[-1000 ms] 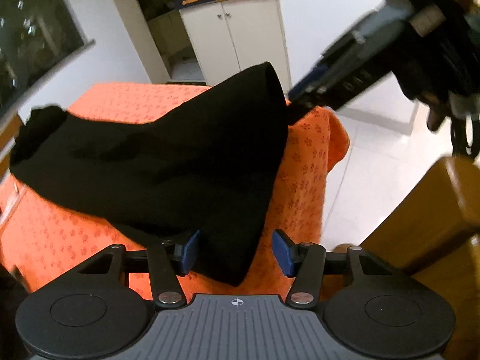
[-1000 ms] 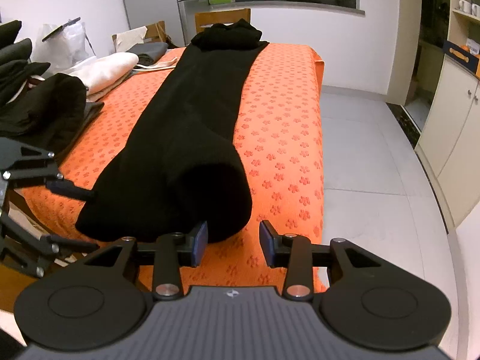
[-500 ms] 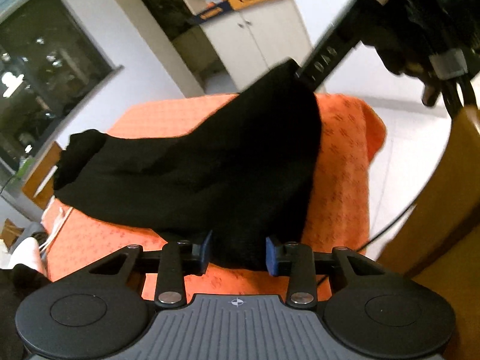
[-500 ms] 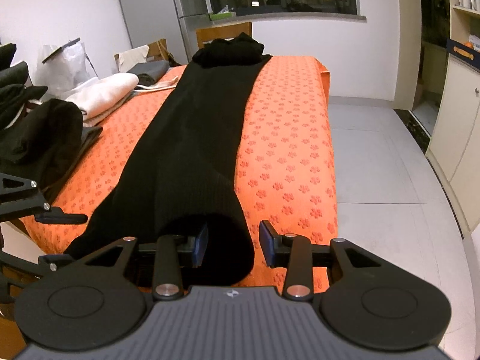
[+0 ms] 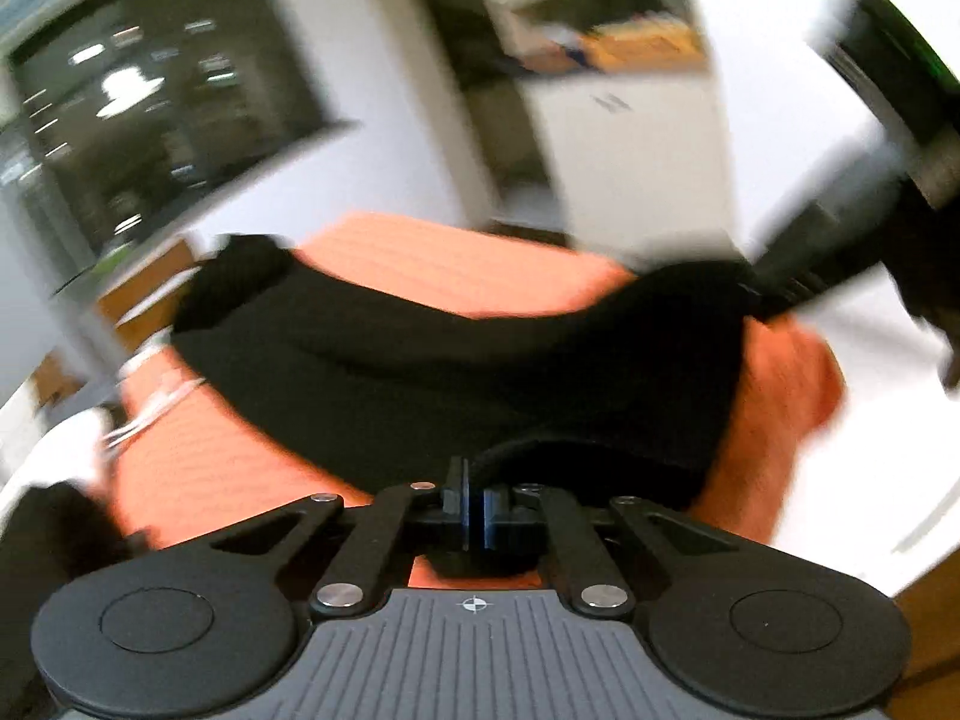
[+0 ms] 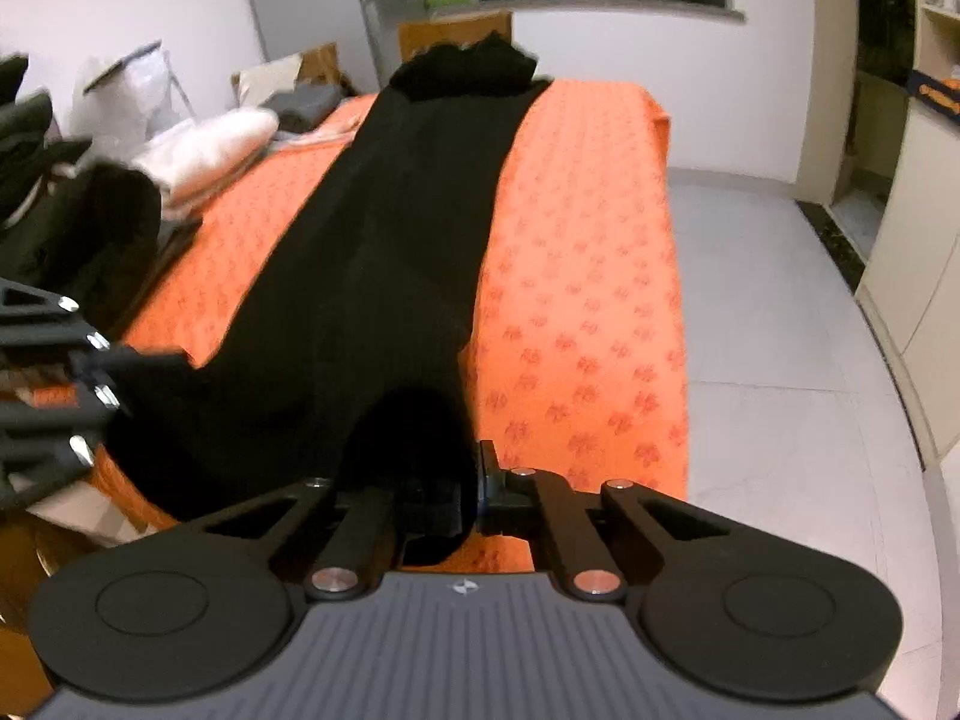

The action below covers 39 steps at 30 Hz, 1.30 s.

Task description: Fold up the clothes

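Observation:
A long black garment [image 6: 390, 252] lies lengthwise on the orange patterned table cover [image 6: 576, 276], its far end bunched near the window. My right gripper [image 6: 471, 486] is shut on the garment's near right corner. My left gripper [image 5: 477, 504] is shut on the near left corner of the same black garment [image 5: 456, 360]; its view is motion-blurred. The left gripper also shows at the left edge of the right wrist view [image 6: 90, 360], touching the cloth. The right gripper shows at the upper right of the left wrist view [image 5: 780, 294], holding the lifted corner.
A pile of white and dark clothes [image 6: 198, 150] lies on the table's left side, with a dark folded stack [image 6: 60, 228] nearer. A wooden chair [image 6: 456, 36] stands behind the far end. White cabinets [image 6: 912, 276] line the right over the tiled floor [image 6: 780, 360].
Both grippers have closed on the garment's near corners; one second ago both were open around the hem. The left gripper is swinging, so its view has turned and blurred.

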Available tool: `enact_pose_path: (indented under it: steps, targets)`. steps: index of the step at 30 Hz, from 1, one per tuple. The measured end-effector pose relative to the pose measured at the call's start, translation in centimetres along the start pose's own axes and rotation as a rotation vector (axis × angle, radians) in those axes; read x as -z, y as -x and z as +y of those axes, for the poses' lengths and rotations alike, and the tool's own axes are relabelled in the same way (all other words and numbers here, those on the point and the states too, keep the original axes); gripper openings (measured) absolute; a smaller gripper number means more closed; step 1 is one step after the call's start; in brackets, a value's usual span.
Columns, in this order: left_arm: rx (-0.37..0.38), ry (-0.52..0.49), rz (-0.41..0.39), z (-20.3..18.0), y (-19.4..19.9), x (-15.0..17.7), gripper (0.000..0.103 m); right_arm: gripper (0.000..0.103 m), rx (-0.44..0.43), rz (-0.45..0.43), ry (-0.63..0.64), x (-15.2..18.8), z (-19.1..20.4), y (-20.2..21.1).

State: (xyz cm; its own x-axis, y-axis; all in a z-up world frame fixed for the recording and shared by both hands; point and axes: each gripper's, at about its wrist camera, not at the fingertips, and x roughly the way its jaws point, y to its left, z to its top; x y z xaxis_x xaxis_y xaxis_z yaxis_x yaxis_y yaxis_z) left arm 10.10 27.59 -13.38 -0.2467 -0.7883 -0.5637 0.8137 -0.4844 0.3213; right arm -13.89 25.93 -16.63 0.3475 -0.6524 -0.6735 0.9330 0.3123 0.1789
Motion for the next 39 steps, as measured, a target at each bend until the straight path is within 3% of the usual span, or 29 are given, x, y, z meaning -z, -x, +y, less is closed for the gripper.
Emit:
enact_pose_path:
  steps: [5,11,15,23,27,34,39]
  targets:
    - [-0.154,0.259,-0.076,5.2,6.0,-1.9,0.006,0.005,-0.019,-0.113,0.023,-2.9,1.6,4.5]
    - [-0.258,0.478,-0.159,6.7,11.7,-2.9,0.006,0.005,-0.038,-0.234,0.089,-6.0,4.8,9.3]
    - [-0.295,0.521,-0.157,7.0,13.1,-2.6,0.006,0.005,-0.05,-0.235,0.094,-7.1,5.2,10.7]
    - [-0.251,0.334,-0.149,6.2,12.9,-3.9,0.006,0.005,-0.03,-0.267,0.05,-8.0,4.4,13.1]
    - [-0.152,0.267,-0.03,4.4,10.8,-1.7,0.006,0.005,-0.014,-0.212,0.023,-6.4,3.2,12.0]
    - [0.044,0.165,0.193,3.4,5.1,1.6,0.006,0.005,-0.003,-0.067,-0.037,-1.3,1.5,6.3]
    - [0.108,0.053,0.282,2.5,2.5,2.9,0.006,0.005,-0.017,0.005,-0.048,0.8,1.3,3.5]
